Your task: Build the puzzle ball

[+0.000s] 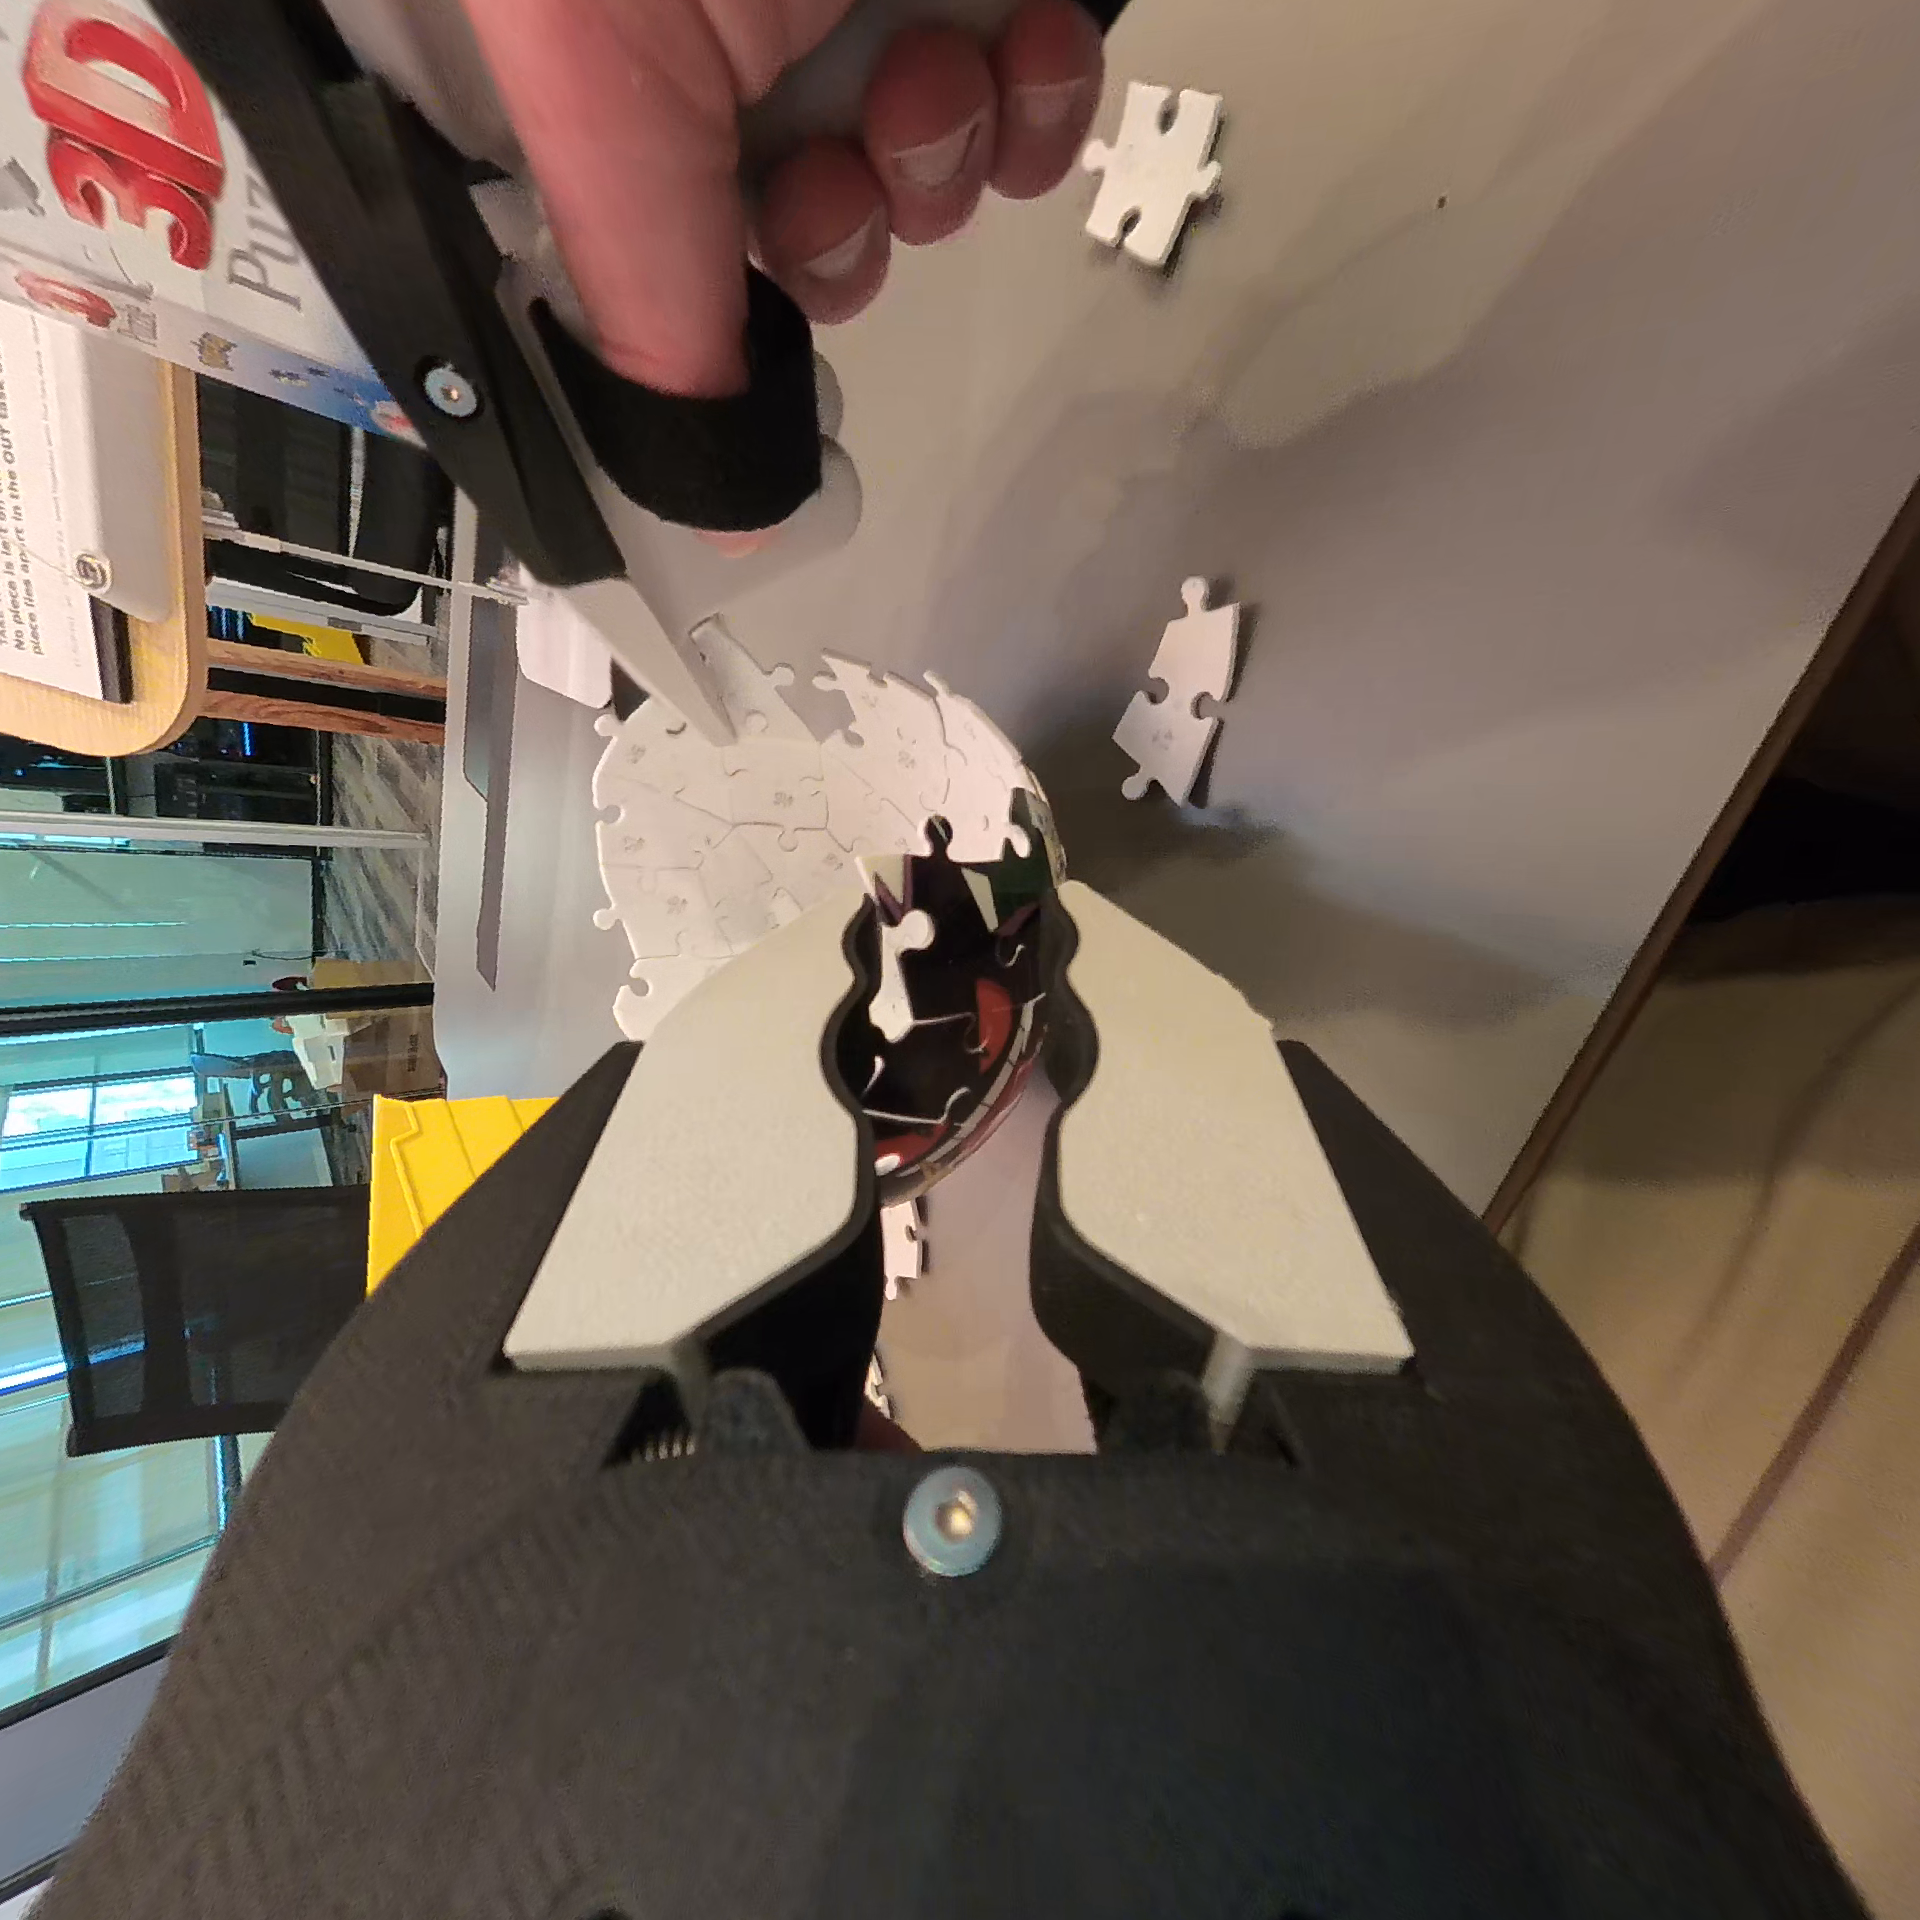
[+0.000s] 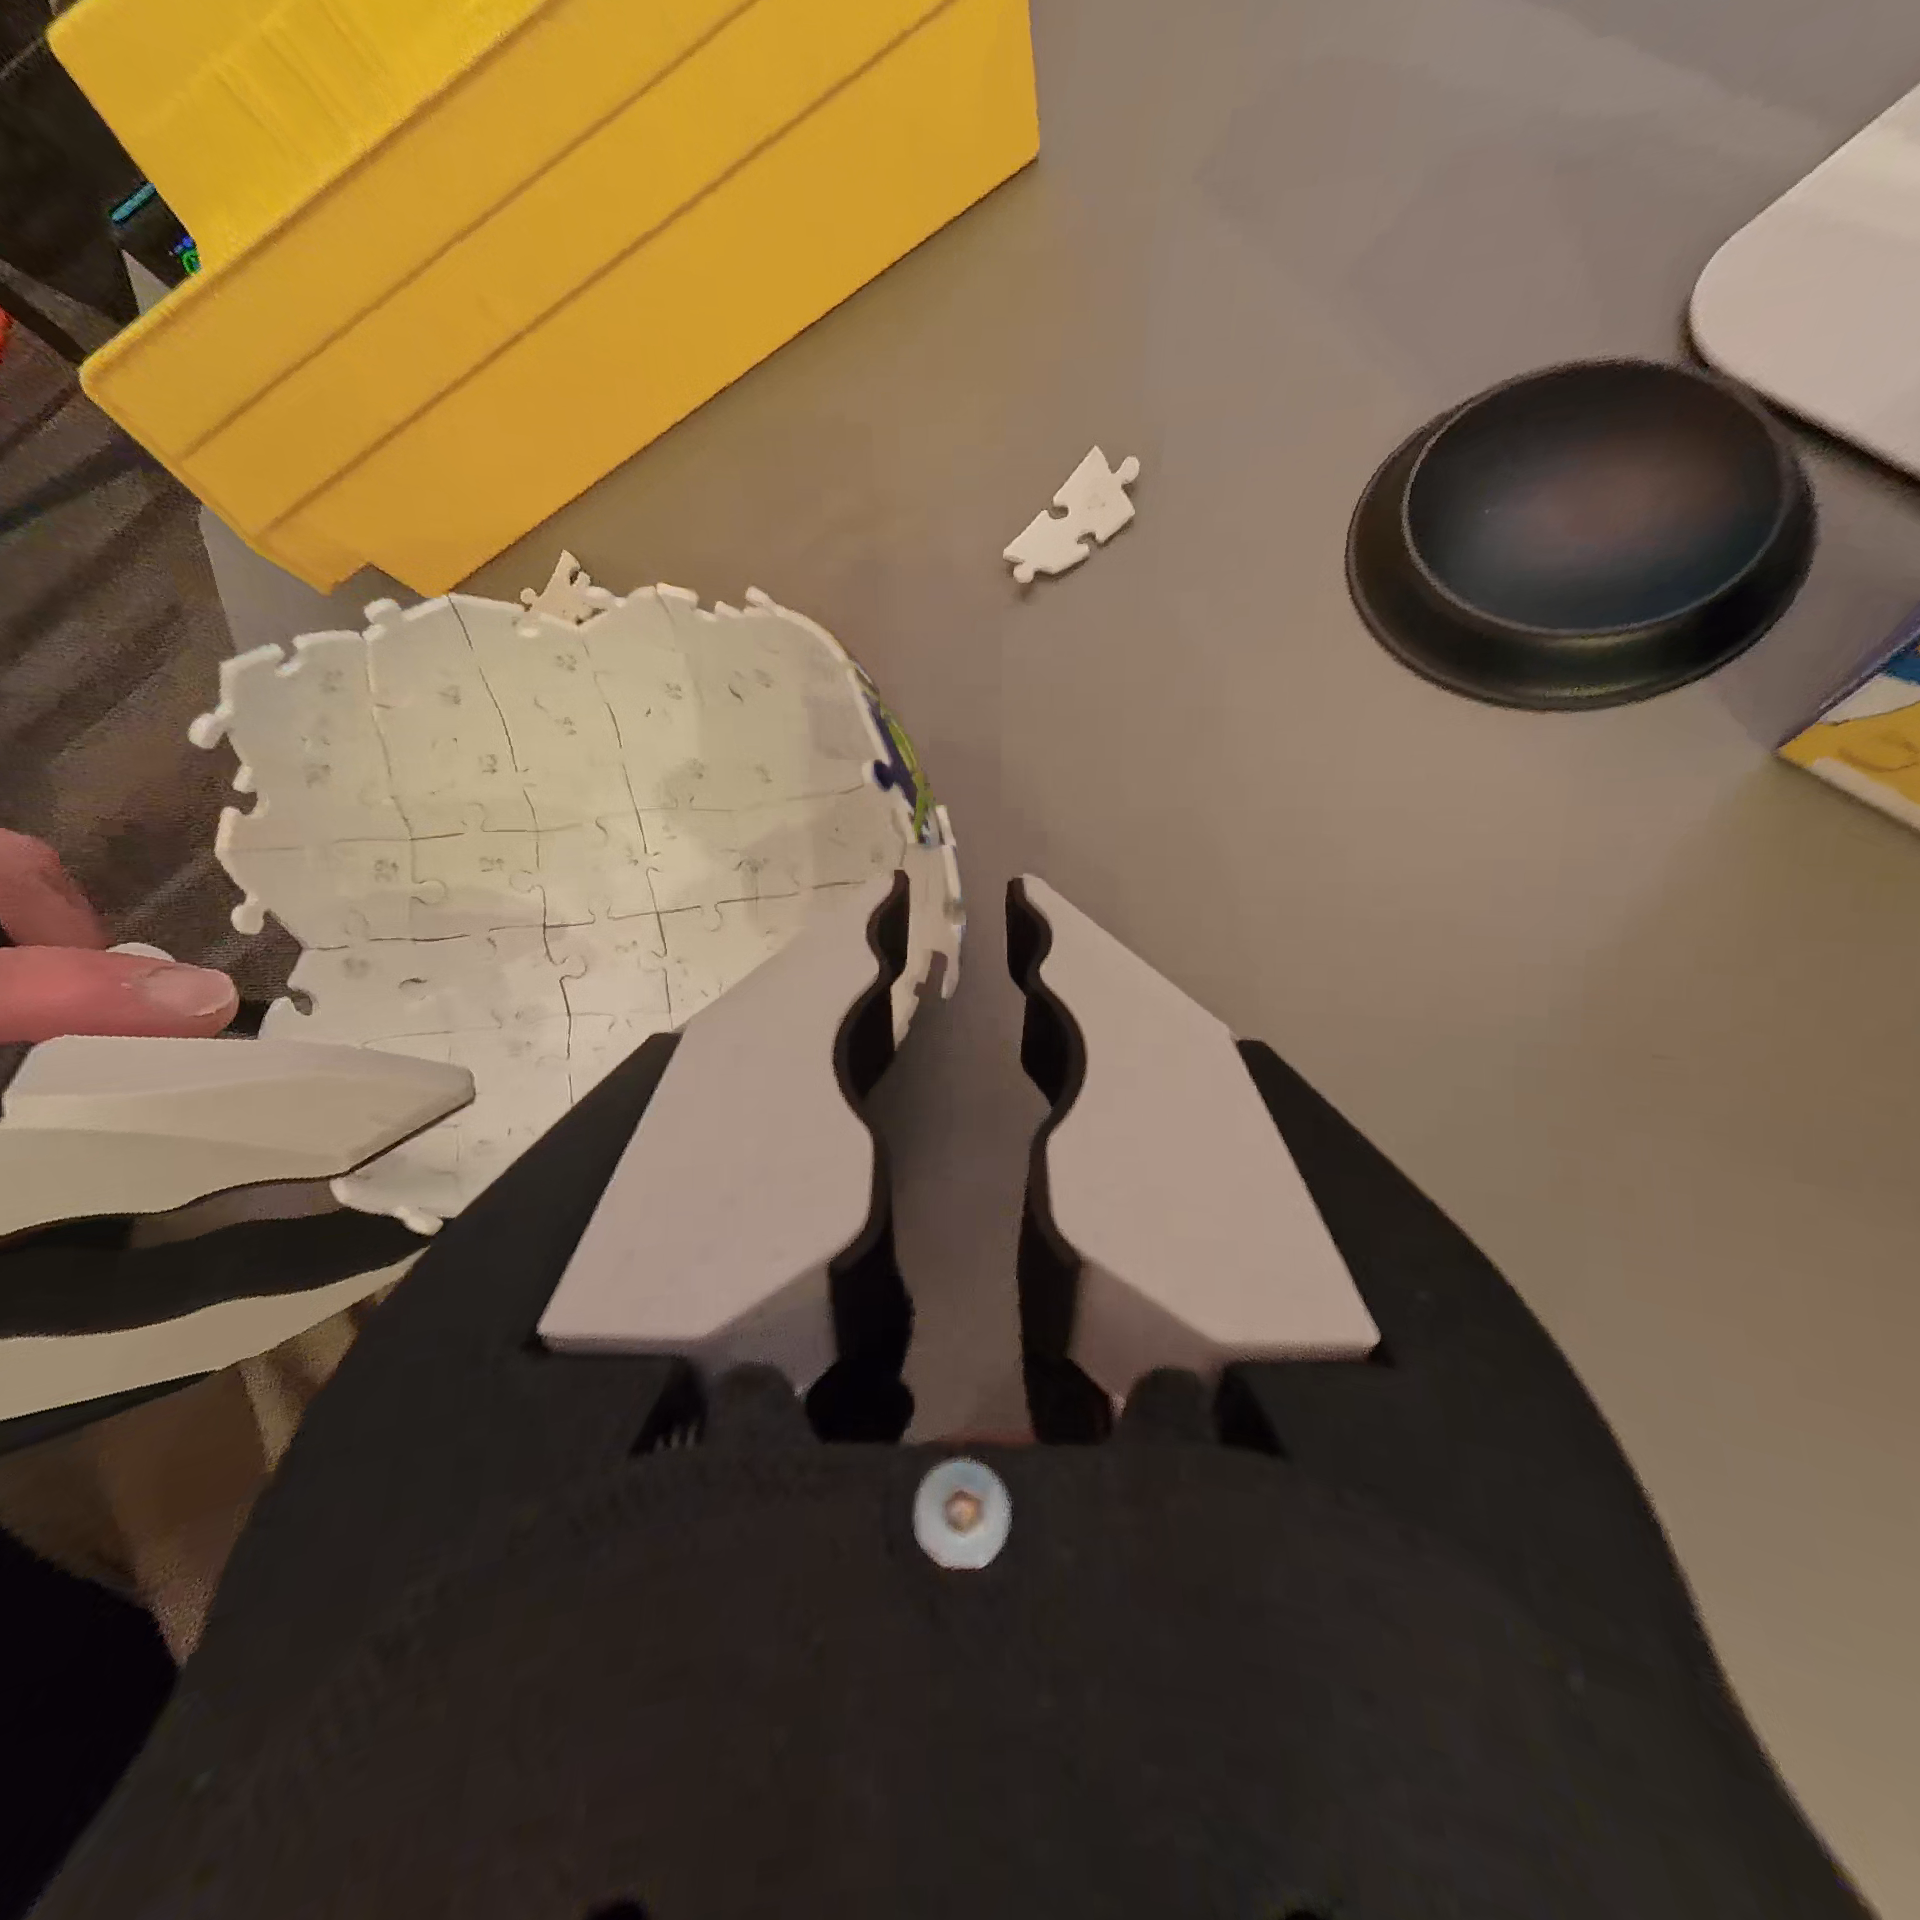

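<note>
The half-built puzzle ball is a curved shell, white inside and dark with red outside. My left gripper is shut on its rim and holds it up off the grey table. In the right wrist view the shell opens towards me, with the left gripper clamped on its lower left rim. My right gripper is open by a narrow gap at the shell's right rim, whose edge lies just between the jaws. It also shows in the left wrist view, tips on the shell's far rim.
Loose white pieces lie on the table. A yellow box stands behind the shell. A round black stand sits to the right, near a white tray and the puzzle carton. The table edge is close. My hands' fingertips stand some 11 centimeters from each other.
</note>
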`<state>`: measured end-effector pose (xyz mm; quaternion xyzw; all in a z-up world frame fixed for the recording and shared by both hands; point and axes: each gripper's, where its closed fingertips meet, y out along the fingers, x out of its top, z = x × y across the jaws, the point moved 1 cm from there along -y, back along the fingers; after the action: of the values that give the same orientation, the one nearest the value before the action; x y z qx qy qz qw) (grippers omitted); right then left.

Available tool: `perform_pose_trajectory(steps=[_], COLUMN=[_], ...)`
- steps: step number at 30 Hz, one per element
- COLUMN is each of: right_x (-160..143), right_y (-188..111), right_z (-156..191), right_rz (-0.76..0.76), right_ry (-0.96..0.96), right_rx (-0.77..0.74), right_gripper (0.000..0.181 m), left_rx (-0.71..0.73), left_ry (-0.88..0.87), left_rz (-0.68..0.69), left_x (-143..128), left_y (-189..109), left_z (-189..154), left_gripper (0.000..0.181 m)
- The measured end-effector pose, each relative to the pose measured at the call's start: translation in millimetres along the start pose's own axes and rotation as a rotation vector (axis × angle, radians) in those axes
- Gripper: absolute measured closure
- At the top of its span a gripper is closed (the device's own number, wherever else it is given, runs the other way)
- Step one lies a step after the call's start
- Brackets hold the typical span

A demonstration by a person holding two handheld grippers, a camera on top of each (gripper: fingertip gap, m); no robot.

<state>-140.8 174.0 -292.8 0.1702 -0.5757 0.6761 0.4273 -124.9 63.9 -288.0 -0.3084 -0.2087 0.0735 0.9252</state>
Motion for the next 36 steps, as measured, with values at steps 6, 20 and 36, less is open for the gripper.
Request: perform_pose_trajectory(steps=[6,20,36], right_x=[3,7,12], right_y=[1,3,6], right_z=[2,5,9], right_rz=[-0.001,-0.022,-0.025], right_ry=[-0.050,-0.092,-0.181], right_rx=[-0.036,-0.066,-0.100], right_gripper=[0.173,0.181,0.177], left_rx=[0.000,-0.003,-0.005], left_ry=[-0.001,0.003,0.004], left_rz=[0.000,0.001,0.002], left_x=[0,-1,-1], left_y=[0,0,0], left_z=[0,-1,-1], left_gripper=[0.153,0.153,0.153])
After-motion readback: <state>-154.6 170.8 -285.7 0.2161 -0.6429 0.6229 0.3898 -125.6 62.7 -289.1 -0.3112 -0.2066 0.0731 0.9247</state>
